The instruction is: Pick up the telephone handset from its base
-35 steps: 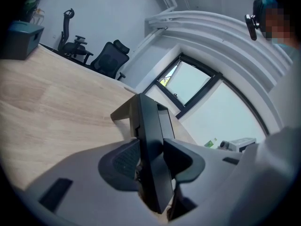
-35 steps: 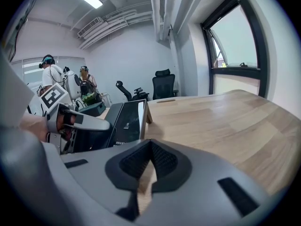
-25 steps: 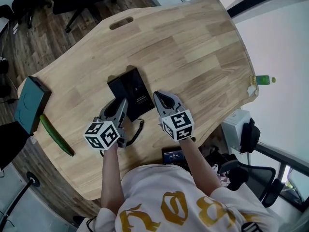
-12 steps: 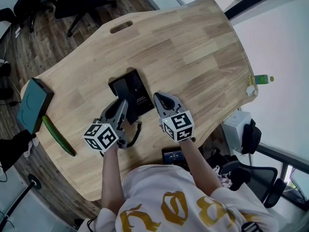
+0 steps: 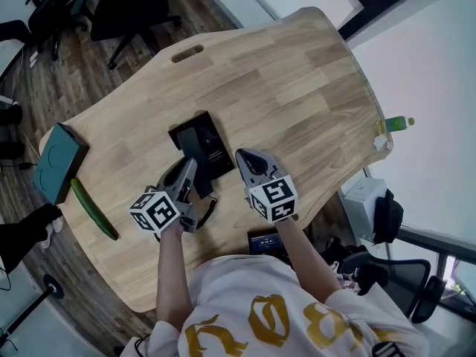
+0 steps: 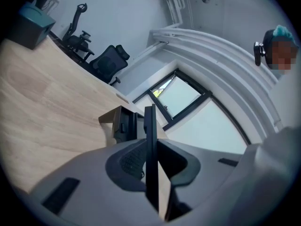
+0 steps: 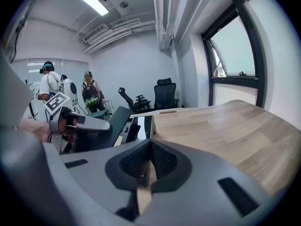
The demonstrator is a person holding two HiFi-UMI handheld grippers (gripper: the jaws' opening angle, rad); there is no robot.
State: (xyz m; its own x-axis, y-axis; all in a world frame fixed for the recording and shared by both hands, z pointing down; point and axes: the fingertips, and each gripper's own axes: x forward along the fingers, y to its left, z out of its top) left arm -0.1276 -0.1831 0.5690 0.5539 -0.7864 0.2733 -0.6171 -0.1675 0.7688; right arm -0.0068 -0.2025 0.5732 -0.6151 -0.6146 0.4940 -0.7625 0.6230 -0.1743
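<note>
The head view looks steeply down from above the person onto the table (image 5: 297, 73), far enough off to take in the whole top, with the left gripper (image 5: 189, 163) and right gripper (image 5: 245, 156) low in the middle; the left gripper view sits close behind its own claw, low over the wood and rolled so the tabletop slants, facing a window (image 6: 184, 96) beyond the claw's tips; the right gripper view sits as close behind its claw, upright, facing along the table into the room; all three share the telephone base (image 5: 202, 141), just past both claws' tips; the right gripper view also catches the left gripper, to the left of its own claw.
</note>
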